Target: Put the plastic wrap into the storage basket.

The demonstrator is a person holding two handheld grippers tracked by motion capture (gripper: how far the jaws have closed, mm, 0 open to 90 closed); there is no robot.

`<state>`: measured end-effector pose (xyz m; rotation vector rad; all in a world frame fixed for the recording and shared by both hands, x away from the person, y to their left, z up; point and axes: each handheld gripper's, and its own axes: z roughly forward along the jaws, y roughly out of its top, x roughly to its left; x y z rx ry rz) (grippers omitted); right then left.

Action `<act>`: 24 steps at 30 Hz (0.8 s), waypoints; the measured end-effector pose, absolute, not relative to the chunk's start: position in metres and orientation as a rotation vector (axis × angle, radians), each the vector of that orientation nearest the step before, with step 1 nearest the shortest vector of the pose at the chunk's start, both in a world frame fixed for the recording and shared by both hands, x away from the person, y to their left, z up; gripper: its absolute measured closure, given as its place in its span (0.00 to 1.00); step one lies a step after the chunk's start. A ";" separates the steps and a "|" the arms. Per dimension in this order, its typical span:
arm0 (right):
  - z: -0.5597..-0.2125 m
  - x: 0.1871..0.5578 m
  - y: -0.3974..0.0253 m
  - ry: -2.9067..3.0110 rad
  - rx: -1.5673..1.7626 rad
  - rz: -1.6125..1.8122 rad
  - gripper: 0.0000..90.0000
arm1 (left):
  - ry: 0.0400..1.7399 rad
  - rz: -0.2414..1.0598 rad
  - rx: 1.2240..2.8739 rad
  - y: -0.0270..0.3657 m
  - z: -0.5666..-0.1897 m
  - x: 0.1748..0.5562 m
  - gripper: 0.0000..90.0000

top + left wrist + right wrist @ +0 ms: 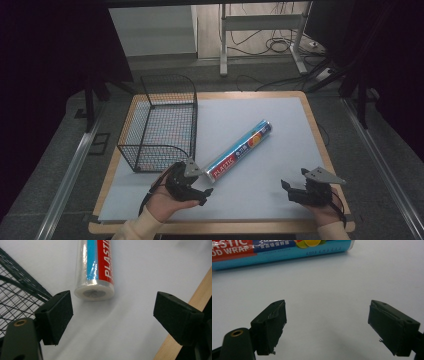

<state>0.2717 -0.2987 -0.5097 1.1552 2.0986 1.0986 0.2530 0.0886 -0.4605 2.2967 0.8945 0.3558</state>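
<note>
In the left gripper view the left gripper (113,317) stands wide open with nothing between its jaws. Just ahead of the gap, nearer the left-hand jaw, lies the near end of the roll of plastic wrap (96,270), showing its hollow white core, a detail the high view is too small to give. The roll's long axis runs straight away from these jaws; its far end is cut off at the top edge. Beside the left-hand jaw sits the black wire basket (17,292), and past the right-hand jaw the wooden table edge (200,292) borders the grey mat (140,270).

In the right gripper view the right gripper (327,325) is also spread wide and holds nothing. The roll (282,250) lies well ahead of it, crosswise to the jaws, with the printing partly cut off at the top and left.

The high view places the left gripper (199,192) near the roll's (240,149) lower end and the right gripper (292,190) well apart from it. The roll lies flat on a diagonal, its far end pointing up and right, just beside the basket (162,122).
</note>
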 end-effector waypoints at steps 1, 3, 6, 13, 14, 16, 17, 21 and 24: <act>-0.510 0.272 -0.298 2.104 1.146 1.096 0.17 | 0.892 0.353 2.300 0.088 -0.460 0.254 0.18; -0.511 0.271 -0.297 2.110 1.140 1.091 0.17 | 0.894 0.351 2.303 0.087 -0.460 0.254 0.18; -0.512 0.270 -0.298 2.110 1.139 1.083 0.17 | 0.891 0.349 2.308 0.085 -0.457 0.258 0.18; -0.512 0.264 -0.301 2.093 1.156 1.065 0.17 | 0.876 0.331 2.342 0.071 -0.454 0.266 0.19; -0.512 0.263 -0.301 2.089 1.156 1.064 0.17 | 0.876 0.331 2.342 0.071 -0.454 0.266 0.18; -0.512 0.262 -0.302 2.084 1.164 1.058 0.17 | 0.865 0.326 2.345 0.066 -0.452 0.269 0.18; -0.512 0.261 -0.303 2.083 1.163 1.058 0.17 | 0.862 0.322 2.339 0.064 -0.451 0.270 0.18; -0.512 0.260 -0.304 2.079 1.169 1.055 0.17 | 0.839 0.325 2.337 0.052 -0.444 0.277 0.18; -0.511 0.260 -0.304 2.081 1.155 1.058 0.17 | 0.817 0.321 2.350 0.039 -0.440 0.283 0.18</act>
